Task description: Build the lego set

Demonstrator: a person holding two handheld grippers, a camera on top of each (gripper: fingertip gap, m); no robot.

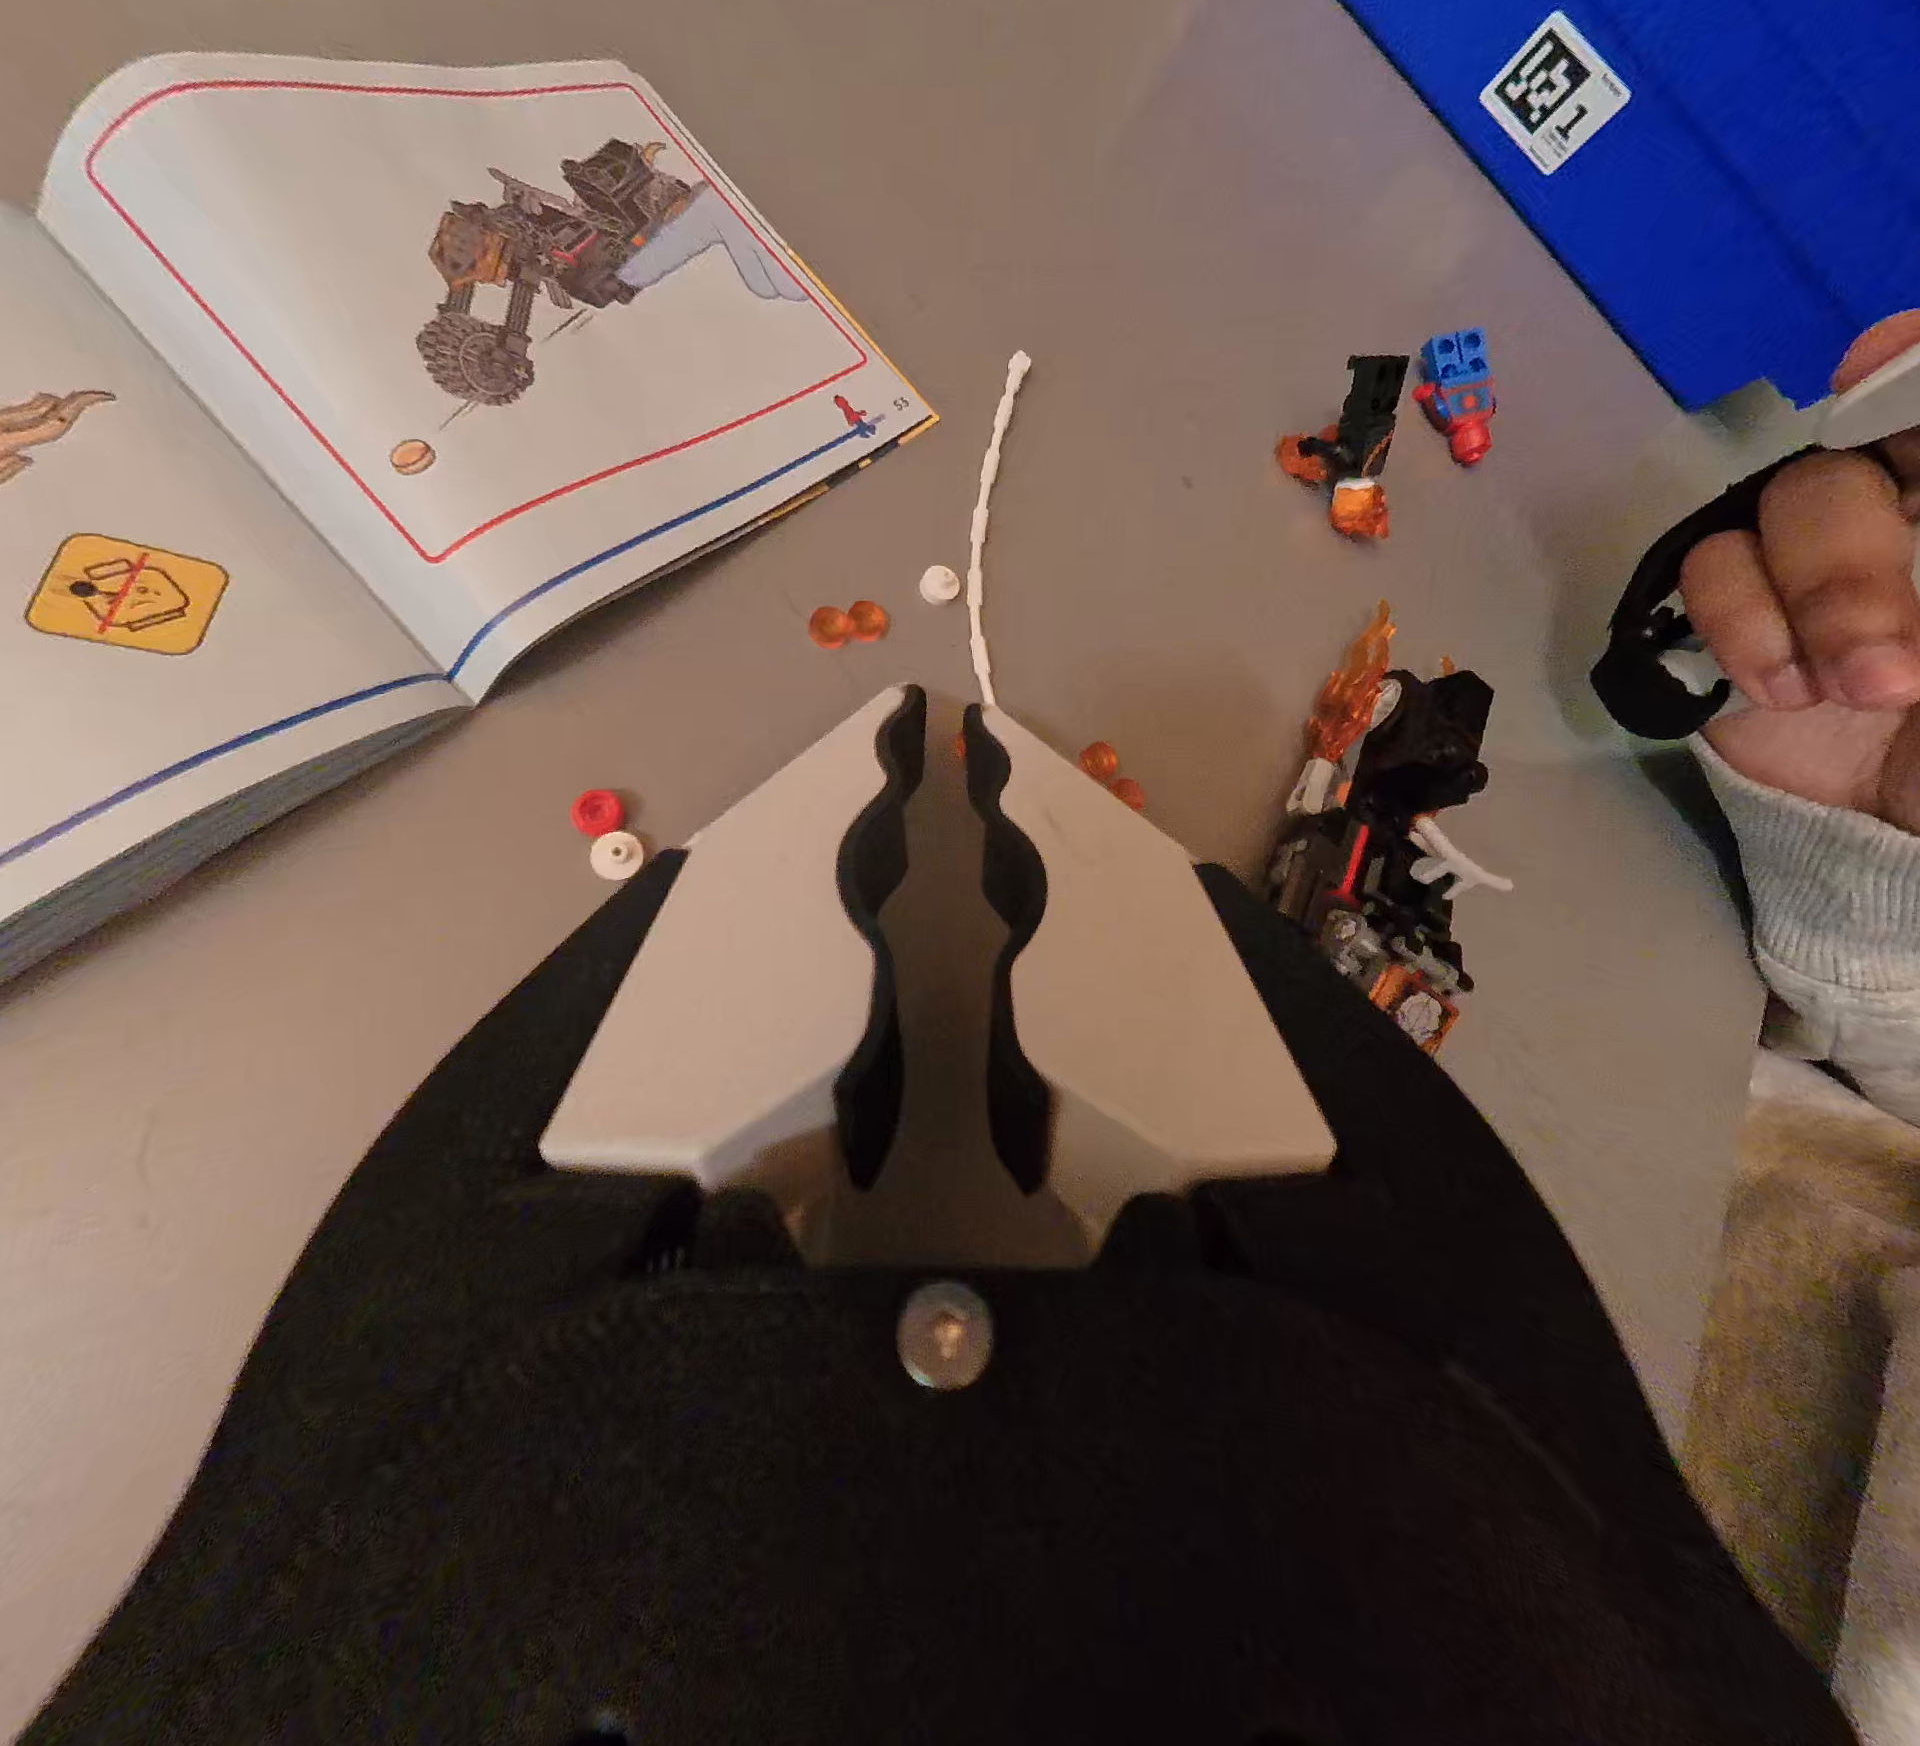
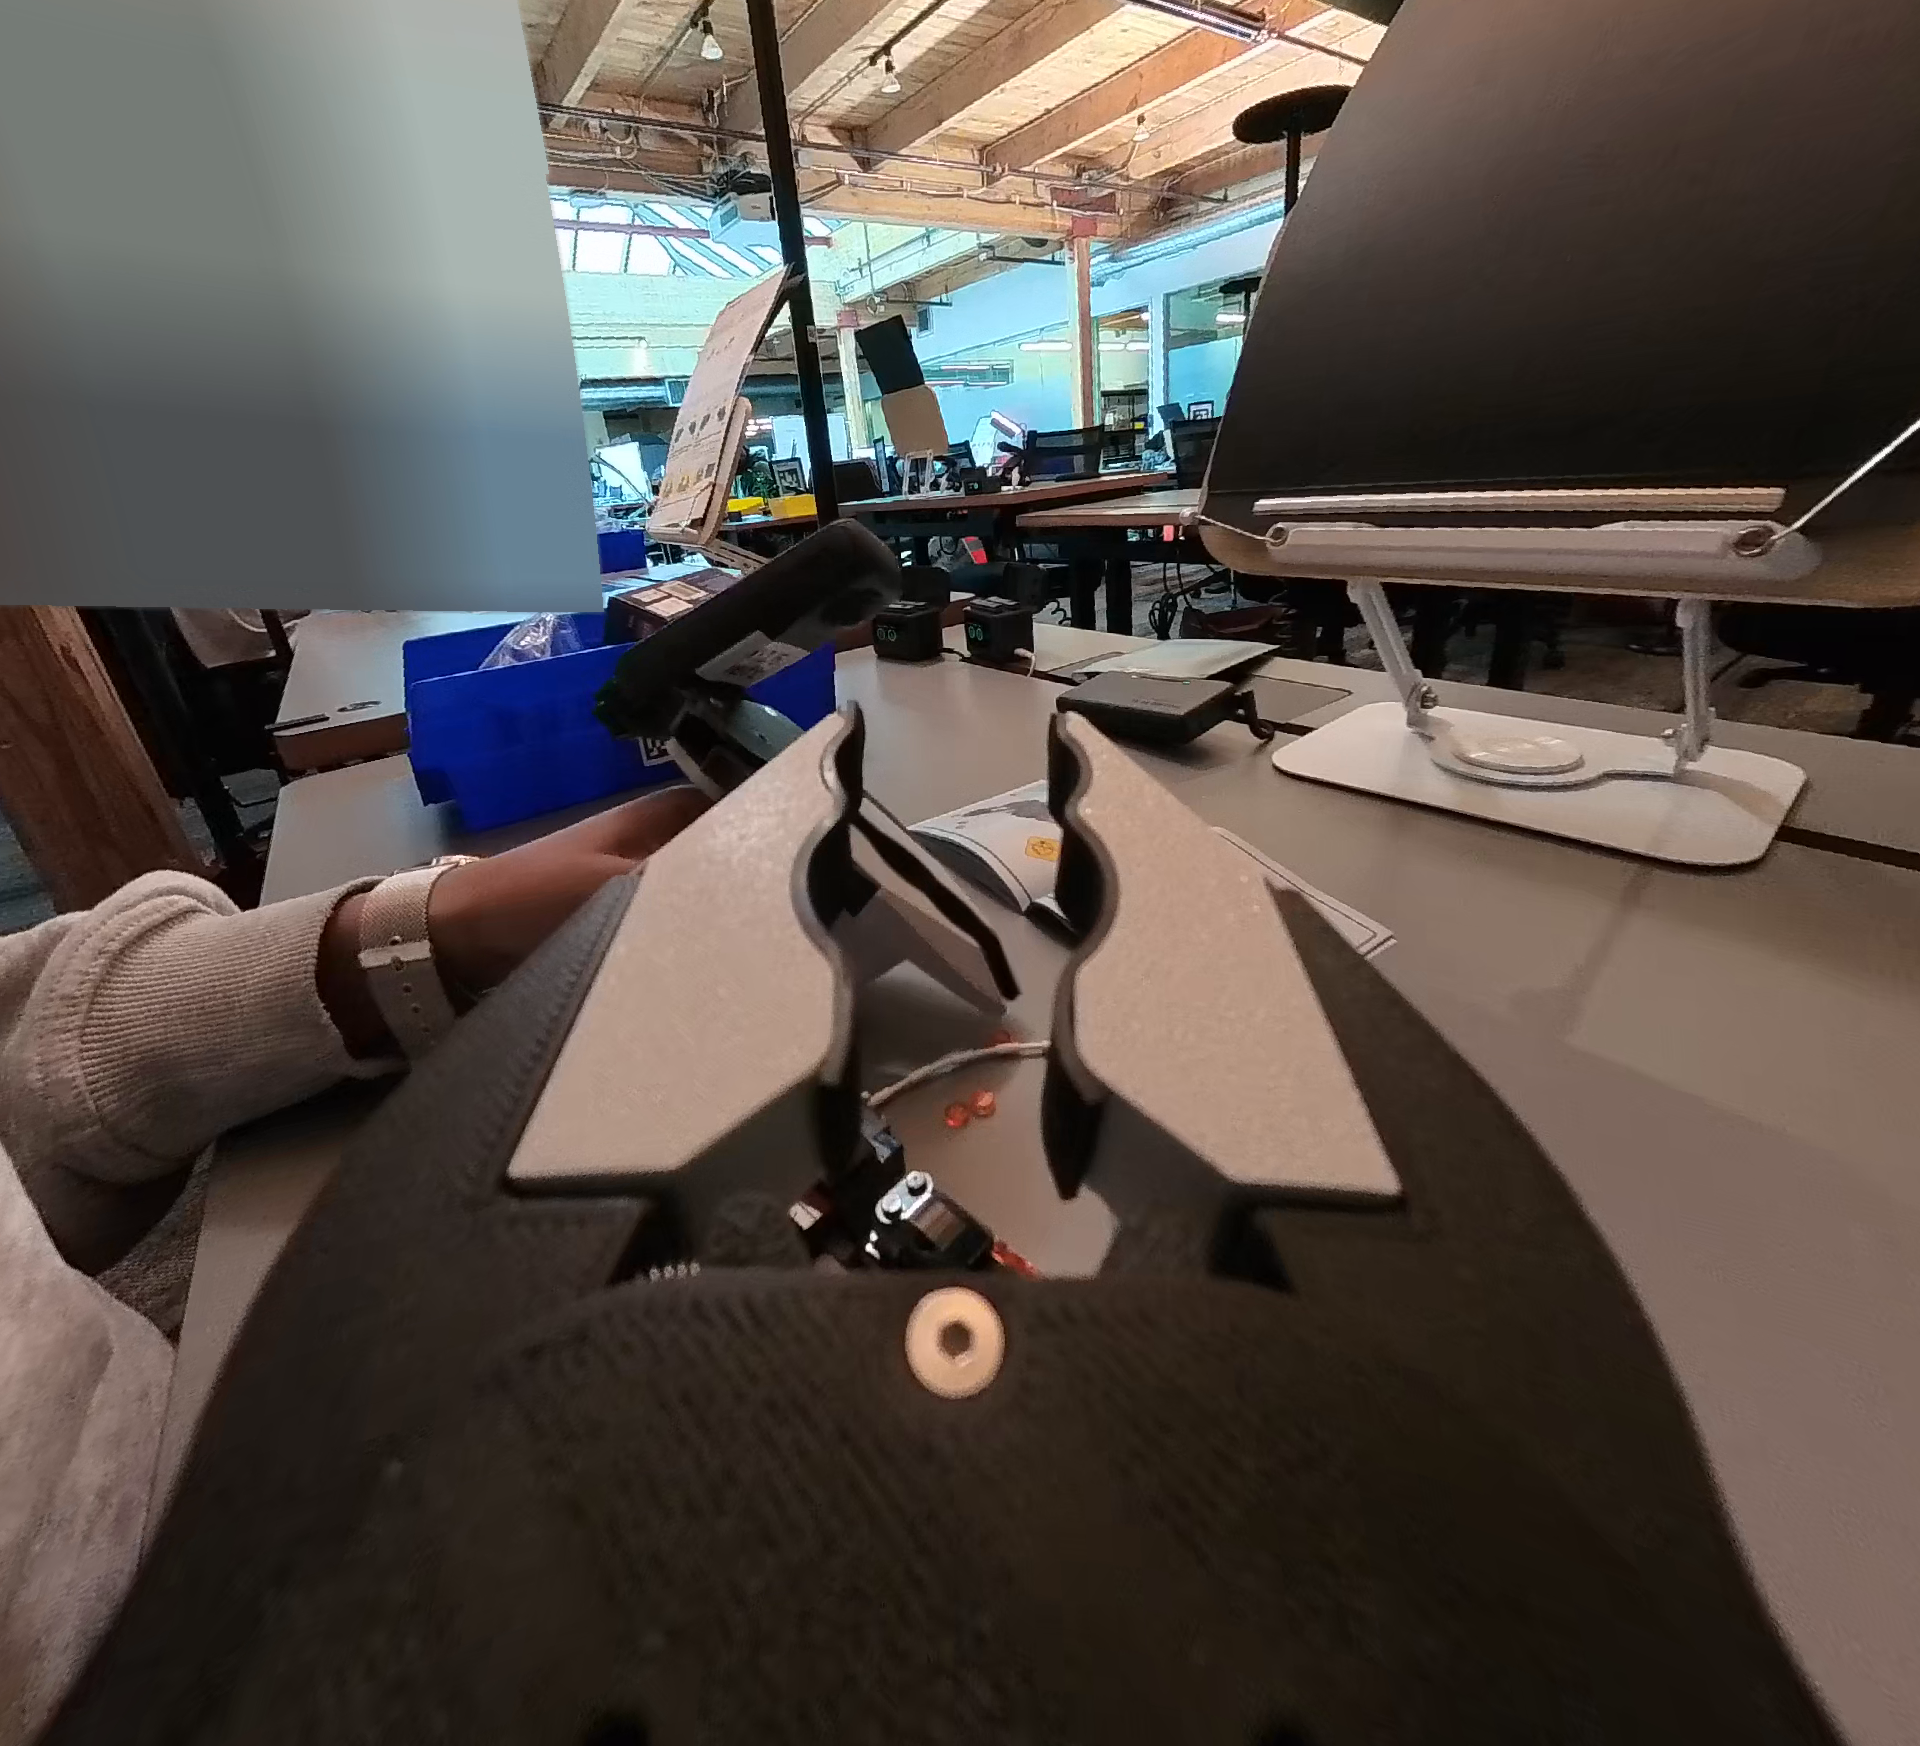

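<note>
My left gripper (image 1: 943, 709) points down at the grey table, jaws nearly together, with a sliver of an orange stud (image 1: 958, 747) between the tips. It also shows in the right wrist view (image 2: 1000, 981), tilted onto the table. Loose orange studs (image 1: 847, 624), a white whip piece (image 1: 987, 533), white studs (image 1: 938, 584) and a red stud (image 1: 597, 811) lie around it. The black-and-orange model (image 1: 1382, 844) lies to its right. My right gripper (image 2: 956, 740) is open and empty, held above the model (image 2: 914, 1213).
An open instruction booklet (image 1: 468, 346) lies at the left. Two minifigures (image 1: 1351, 449) (image 1: 1460, 392) lie near a blue bin (image 1: 1662, 34). A hand (image 1: 1818, 605) holds the right gripper's handle. A laptop stand (image 2: 1538, 761) and a black device (image 2: 1143, 704) stand farther off. Some 15 cm of space lies between my two pairs of fingers.
</note>
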